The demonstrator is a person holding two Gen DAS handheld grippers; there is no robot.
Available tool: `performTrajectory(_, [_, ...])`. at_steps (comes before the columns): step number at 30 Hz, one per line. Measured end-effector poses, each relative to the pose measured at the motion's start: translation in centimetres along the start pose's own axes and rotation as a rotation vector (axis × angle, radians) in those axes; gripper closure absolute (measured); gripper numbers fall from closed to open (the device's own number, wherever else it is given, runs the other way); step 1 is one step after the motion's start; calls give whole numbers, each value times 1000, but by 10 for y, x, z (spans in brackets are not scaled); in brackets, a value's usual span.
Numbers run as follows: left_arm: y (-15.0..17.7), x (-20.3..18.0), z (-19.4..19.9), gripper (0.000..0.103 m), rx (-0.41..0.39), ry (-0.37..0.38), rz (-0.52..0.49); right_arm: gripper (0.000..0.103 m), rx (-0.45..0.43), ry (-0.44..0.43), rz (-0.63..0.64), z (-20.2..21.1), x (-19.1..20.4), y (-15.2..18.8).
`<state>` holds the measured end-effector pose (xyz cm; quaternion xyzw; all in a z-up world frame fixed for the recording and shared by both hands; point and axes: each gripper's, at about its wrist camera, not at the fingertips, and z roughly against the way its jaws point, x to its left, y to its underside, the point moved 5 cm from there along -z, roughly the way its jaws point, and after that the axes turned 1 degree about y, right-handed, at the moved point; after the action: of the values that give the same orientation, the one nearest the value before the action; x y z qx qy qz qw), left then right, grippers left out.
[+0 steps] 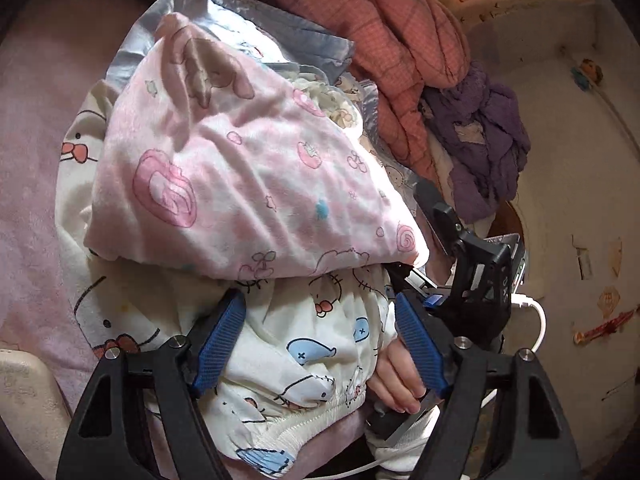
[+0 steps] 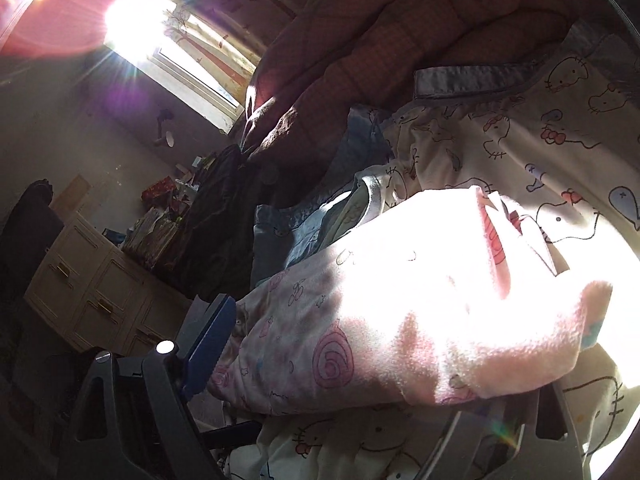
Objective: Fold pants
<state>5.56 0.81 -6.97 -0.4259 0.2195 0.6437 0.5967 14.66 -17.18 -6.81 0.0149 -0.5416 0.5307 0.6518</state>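
The pink printed pants [image 1: 240, 176] lie folded in a thick bundle on top of white cartoon-print clothing [image 1: 304, 344] on the bed. My left gripper [image 1: 320, 340] is open, its blue pads on either side of the white cartoon-print cloth just below the pink bundle. In the left wrist view the right gripper [image 1: 472, 272] shows as a black frame at the bundle's right edge, with a hand [image 1: 396, 376] below it. In the right wrist view the pink pants [image 2: 400, 320] fill the space between the fingers; only the left blue pad [image 2: 208, 344] shows, the other is hidden.
A rust-red checked quilt [image 1: 384, 28] and a purple towel [image 1: 484, 140] lie behind the pile. A pale blue garment [image 1: 280, 28] sits under it. A pink sheet [image 1: 36, 160] covers the bed at left. A white drawer cabinet [image 2: 96, 292] stands beside the bed.
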Motion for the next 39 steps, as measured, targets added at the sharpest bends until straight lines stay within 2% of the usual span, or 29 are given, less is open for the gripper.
performTrajectory(5, [-10,0,-2,31,-97,21,57,15,2,11,16,-1,-1,-2])
performTrajectory(9, [-16,3,-1,32,-175,-16,83,15,-4,19,26,3,-1,0])
performTrajectory(11, [-14,-2,4,34,-198,-42,64,15,-7,15,20,6,-4,1])
performTrajectory(14, [-17,-13,10,34,-276,-69,-23,15,-15,3,9,12,-7,4])
performTrajectory(16, [-25,-9,8,34,-300,-70,-7,15,-19,5,10,12,-6,3])
performTrajectory(20, [-36,8,-5,35,-283,-111,53,15,-18,7,10,13,-8,5])
performTrajectory(25, [-32,-1,3,32,-344,-122,14,15,-25,6,-8,15,-10,4])
performTrajectory(30, [-45,10,-1,29,-304,-103,127,15,-35,-10,-8,17,-9,5])
performTrajectory(32, [-42,5,-2,25,-266,-93,129,15,-36,-17,-21,18,-11,5])
performTrajectory(33, [-42,1,1,24,-274,-84,122,15,-35,-18,-27,18,-12,5])
performTrajectory(35, [-46,-3,6,24,-304,-113,86,15,-37,-19,-33,17,-12,5])
performTrajectory(39, [-60,0,1,24,-283,-106,93,15,-35,-27,14,17,-4,7])
